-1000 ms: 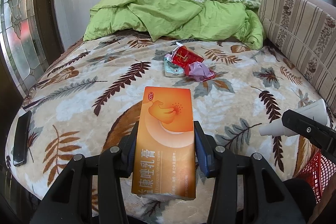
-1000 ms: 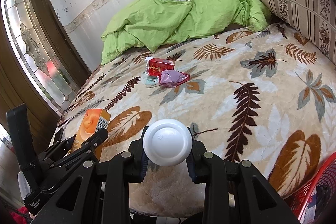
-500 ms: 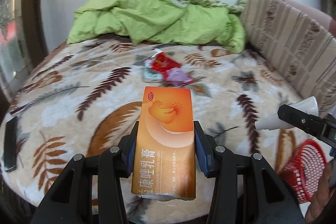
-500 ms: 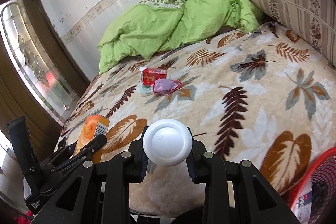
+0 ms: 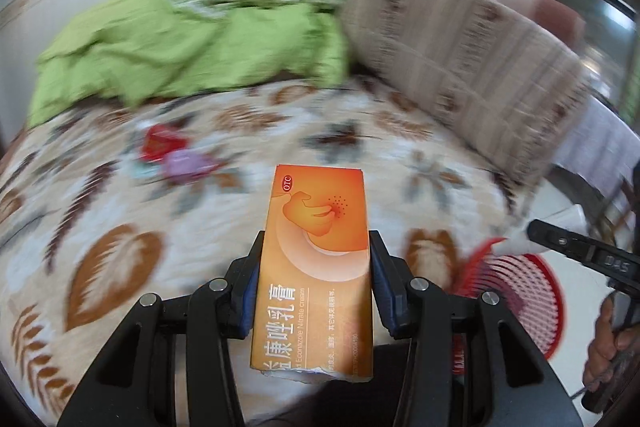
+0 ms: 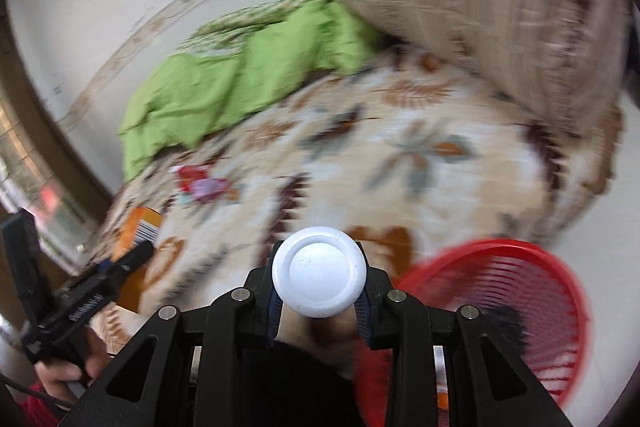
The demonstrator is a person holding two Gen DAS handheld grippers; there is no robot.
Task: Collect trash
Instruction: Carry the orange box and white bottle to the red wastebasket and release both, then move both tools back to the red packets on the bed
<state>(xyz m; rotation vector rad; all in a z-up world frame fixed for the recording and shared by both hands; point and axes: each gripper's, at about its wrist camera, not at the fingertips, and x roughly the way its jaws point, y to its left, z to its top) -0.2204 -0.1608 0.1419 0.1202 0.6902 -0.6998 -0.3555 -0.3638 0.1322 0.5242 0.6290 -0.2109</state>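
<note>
Left wrist view: beyond the red basket point(image 5: 516, 301), wrappers point(image 5: 172, 153) lie on the leaf-patterned bed point(image 5: 120, 227) near a green quilt point(image 5: 180, 47). Left gripper point(image 5: 314, 291) pinches an orange cream box point(image 5: 316, 267); right gripper point(image 6: 320, 301) clamps a white bottle point(image 6: 319, 277) beside the basket.

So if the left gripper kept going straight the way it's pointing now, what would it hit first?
Most likely the leaf-print bedspread. The left gripper, shut on the orange cream box, points down at the bed's near part. The red basket sits off to its right, outside that line. Blur makes depth uncertain.
</note>
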